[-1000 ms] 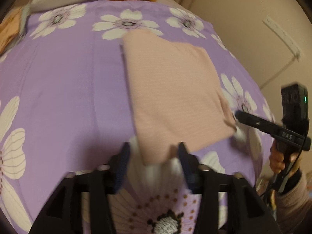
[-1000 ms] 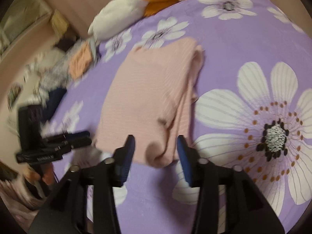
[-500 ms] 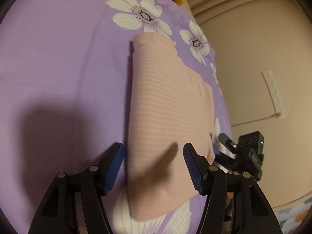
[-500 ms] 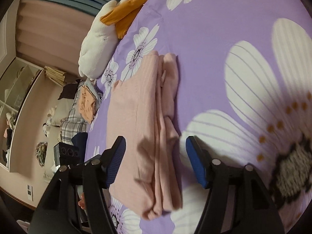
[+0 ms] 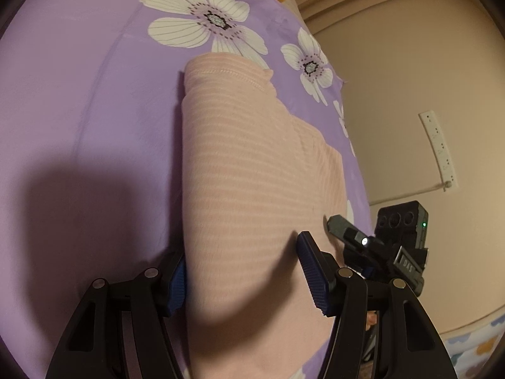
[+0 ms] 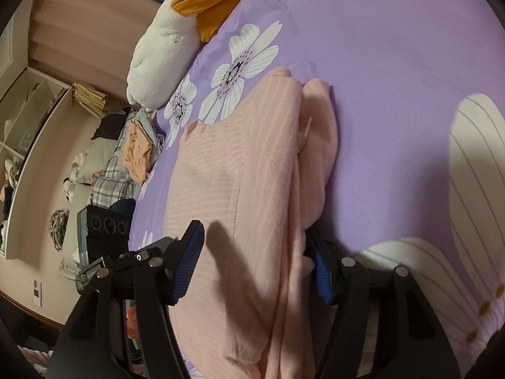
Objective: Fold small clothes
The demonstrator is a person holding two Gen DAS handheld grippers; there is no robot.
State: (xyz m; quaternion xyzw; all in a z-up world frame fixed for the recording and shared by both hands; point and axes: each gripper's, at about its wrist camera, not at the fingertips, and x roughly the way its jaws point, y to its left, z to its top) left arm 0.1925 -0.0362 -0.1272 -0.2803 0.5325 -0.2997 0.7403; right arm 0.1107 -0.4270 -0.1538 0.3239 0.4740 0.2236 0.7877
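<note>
A folded pink striped garment (image 5: 246,183) lies on the purple flowered bed sheet (image 5: 79,94). My left gripper (image 5: 243,278) is open, its blue-padded fingers straddling the garment's near end, low against the cloth. My right gripper (image 6: 252,268) is open too and straddles the opposite end of the same garment (image 6: 240,170), where the folded layers bunch at the right edge. Each gripper shows in the other's view: the right one (image 5: 378,246) beside the garment, the left one (image 6: 101,237) past the bed's edge.
A white and orange plush toy (image 6: 170,41) lies at the head of the bed. A pile of other clothes (image 6: 132,158) sits beside the bed's left edge. Shelves (image 6: 28,126) stand along the far wall. A wall with a power strip (image 5: 438,148) runs beside the bed.
Both grippers have dropped low and moved in over the garment's opposite ends; their open fingers now straddle the cloth, where a second ago they hovered short of it.
</note>
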